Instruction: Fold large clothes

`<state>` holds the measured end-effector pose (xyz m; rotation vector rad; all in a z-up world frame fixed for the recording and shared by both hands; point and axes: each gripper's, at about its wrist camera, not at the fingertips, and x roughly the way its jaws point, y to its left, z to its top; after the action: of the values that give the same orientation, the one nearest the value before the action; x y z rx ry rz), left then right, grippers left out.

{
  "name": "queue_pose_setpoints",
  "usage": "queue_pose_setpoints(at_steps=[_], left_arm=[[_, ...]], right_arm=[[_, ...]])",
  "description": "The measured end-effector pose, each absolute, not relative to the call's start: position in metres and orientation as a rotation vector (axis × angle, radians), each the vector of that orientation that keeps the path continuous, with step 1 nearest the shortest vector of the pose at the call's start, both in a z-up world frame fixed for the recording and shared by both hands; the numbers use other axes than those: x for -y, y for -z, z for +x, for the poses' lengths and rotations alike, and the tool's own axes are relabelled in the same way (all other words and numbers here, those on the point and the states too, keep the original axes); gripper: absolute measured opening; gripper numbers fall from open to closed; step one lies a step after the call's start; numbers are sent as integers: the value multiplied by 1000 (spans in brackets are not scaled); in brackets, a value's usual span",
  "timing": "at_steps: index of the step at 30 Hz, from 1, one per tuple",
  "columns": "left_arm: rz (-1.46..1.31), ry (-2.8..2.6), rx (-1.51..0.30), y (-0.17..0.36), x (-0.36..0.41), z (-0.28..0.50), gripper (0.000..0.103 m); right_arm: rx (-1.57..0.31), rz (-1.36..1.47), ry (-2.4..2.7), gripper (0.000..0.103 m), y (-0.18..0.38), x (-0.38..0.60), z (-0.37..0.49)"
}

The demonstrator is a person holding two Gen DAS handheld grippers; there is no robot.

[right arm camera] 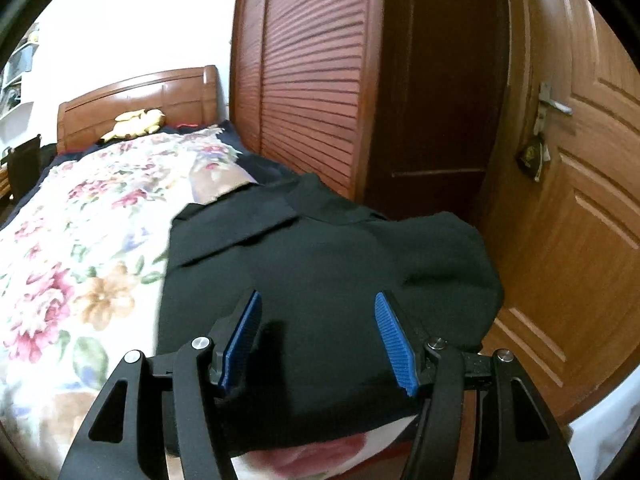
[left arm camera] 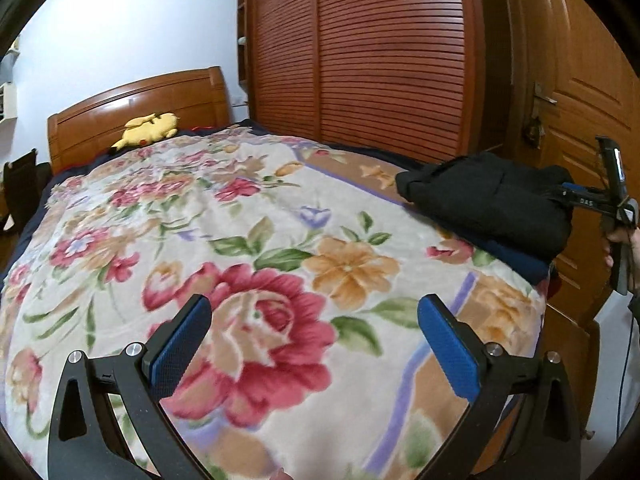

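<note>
Looks like the fold is basically done — black garment (right arm camera: pixel 320 280) sits as a compact bundle at the bed's (left arm camera: pixel 240 240) corner by the door, right gripper (right arm camera: pixel 318 340) spread over it, gripping nothing, left gripper (left arm camera: pixel 316 340) spread above bare blanket — next call: tidy or leave it.

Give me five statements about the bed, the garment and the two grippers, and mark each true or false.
1. The black garment lies folded on the floral blanket. True.
2. The left gripper is clamped on the garment. False: it is open over bare blanket.
3. A yellow plush toy lies by the headboard. True.
4. The right gripper is shut. False: its jaws stand apart above the garment.
5. The door is white. False: it is brown wood.
</note>
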<state>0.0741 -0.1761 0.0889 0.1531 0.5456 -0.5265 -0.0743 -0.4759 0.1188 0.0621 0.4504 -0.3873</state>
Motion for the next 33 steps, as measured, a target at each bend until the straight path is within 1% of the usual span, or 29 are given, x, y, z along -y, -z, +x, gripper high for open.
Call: queue_pose_setpoints(at_steps=[3,8,10,17,28,33], left_arm=[[150,501,-538,-89,163,67,103],[148,463,-528,-88,141,53,103],[144,456,-529,-87,134,51,103],[129,404,-535,-76,107,44,103],[110,283,-562,-38,55,49,103],[120,195,-564,-22,29,53,103]], right_arm=[[-439,51,358,65,-122,453,-81],[-416,29,293,76,-113,420,-87],[-416,25,258,77,-107,408,-88],[-428,4,123,80,-91,351,-77],[-457,-6,-105,80,-62,269,-51],[-460,-22,-185,80,-50,237,-24]])
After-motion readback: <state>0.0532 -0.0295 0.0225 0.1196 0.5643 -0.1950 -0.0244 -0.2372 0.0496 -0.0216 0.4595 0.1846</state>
